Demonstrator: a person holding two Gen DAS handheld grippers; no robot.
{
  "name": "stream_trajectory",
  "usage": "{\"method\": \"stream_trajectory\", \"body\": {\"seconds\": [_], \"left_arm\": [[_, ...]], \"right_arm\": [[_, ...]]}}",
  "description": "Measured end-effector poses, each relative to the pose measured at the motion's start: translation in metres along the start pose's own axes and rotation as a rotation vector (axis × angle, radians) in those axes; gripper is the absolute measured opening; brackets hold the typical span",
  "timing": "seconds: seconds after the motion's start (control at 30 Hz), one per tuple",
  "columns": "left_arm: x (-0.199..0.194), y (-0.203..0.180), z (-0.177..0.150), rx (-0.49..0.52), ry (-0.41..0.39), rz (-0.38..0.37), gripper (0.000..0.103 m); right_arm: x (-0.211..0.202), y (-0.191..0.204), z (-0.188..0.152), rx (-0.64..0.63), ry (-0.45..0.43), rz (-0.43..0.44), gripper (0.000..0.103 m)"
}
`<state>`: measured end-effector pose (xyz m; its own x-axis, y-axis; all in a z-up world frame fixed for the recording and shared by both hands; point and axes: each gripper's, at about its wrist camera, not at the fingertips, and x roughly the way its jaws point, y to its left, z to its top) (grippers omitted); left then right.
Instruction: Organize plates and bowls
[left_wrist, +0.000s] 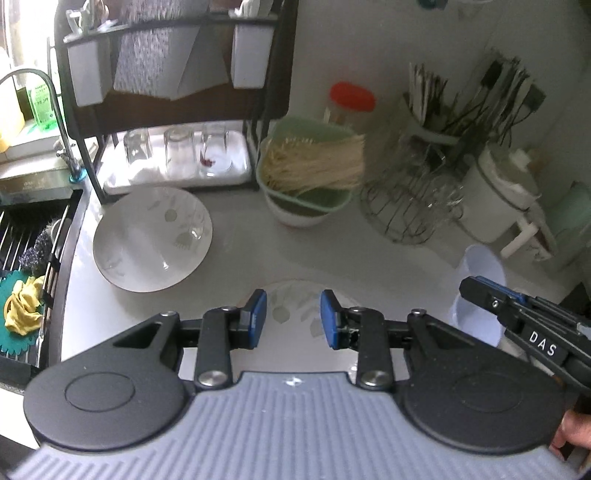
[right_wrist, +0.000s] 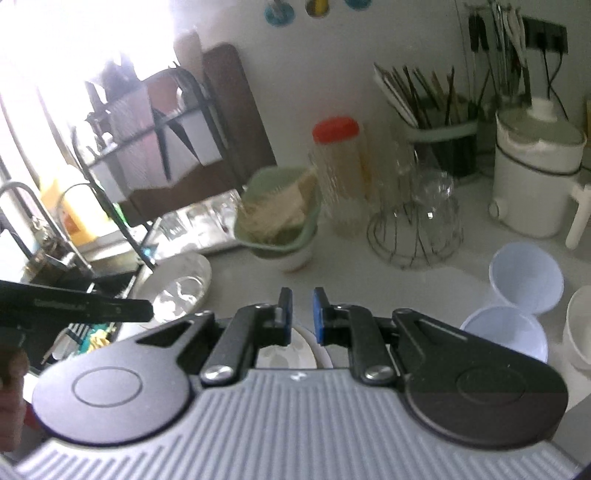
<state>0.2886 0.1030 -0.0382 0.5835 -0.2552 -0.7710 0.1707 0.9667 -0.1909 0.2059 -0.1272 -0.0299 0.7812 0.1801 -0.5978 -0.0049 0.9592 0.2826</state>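
Both wrist views tilt down over the counter, sharing the patterned bowl.

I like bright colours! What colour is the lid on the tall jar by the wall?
The jar lid is red-orange, clearest in the right wrist view.

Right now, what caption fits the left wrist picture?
Left gripper hangs empty above a leaf-patterned plate, bowl nearby.

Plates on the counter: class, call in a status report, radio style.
Left gripper open, empty, above near plate. Right gripper near shut, empty. Second plate sits by sink. Plastic cups at right, nothing blocking.
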Motion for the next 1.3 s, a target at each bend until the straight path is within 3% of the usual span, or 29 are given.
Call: {"method": "stream_trajectory", "body": {"seconds": [0.23,0.63,1.3], "left_arm": [[-0.036,-0.012,-0.014,0.018,-0.063,-0.003,0.036],[-0.070,-0.026,-0.060,-0.003,-0.072,-0.006,0.036],[-0.096,-0.043,-0.116,-0.100,-0.085,0.047,0.041]], "right_arm": [[-0.036,0.006,-0.001,0.006,-0.046,0.017,0.014],[-0.087,0.005,-0.024,-0.025,-0.072,0.011,0.014],[-0.122,-0.012,-0.051,-0.129,-0.060,0.064,0.015]]}}
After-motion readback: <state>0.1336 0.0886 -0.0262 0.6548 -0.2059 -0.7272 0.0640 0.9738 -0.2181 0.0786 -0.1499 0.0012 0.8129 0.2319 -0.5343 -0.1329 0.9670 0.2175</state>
